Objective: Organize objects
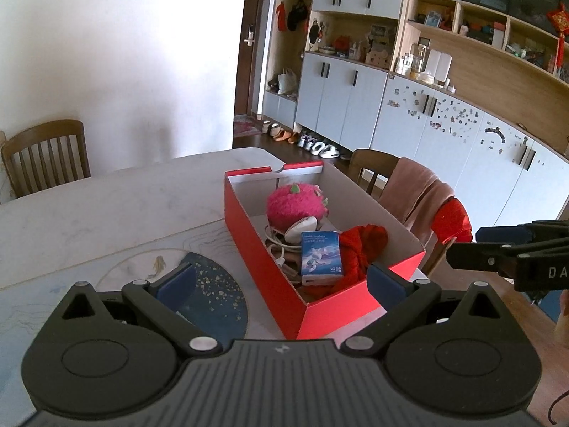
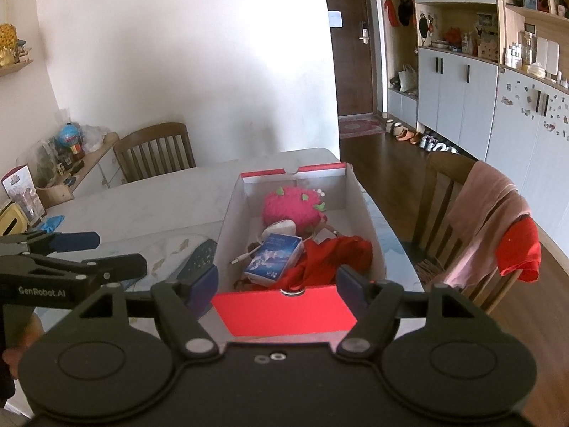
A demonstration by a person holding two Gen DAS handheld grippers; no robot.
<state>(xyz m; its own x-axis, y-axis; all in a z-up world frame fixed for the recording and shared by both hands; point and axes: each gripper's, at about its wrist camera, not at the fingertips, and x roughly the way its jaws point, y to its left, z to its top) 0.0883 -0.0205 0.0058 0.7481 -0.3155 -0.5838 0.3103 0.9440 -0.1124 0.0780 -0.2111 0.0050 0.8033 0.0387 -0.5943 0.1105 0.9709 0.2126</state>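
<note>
A red open box (image 1: 263,252) (image 2: 284,311) stands on the marble table. Inside lie a fluffy pink strawberry toy (image 1: 293,204) (image 2: 291,206), a blue tissue pack (image 1: 320,258) (image 2: 274,258), a crumpled red cloth (image 1: 359,249) (image 2: 330,259), a white cable (image 1: 279,245) (image 2: 242,258) and a small white case (image 1: 302,229) (image 2: 281,227). My left gripper (image 1: 281,283) is open, held above the box's near corner with nothing between its fingers. My right gripper (image 2: 277,286) is open too, empty, straddling the box's near end wall. Each gripper shows in the other's view, right gripper (image 1: 462,249) and left gripper (image 2: 119,254).
A dark blue fan-shaped mat (image 1: 213,291) (image 2: 199,259) lies on the table (image 1: 106,206) left of the box. Wooden chairs stand at the far side (image 1: 46,154) and on the right, one draped with pink and red cloths (image 2: 490,224). Cabinets (image 1: 444,135) line the right wall.
</note>
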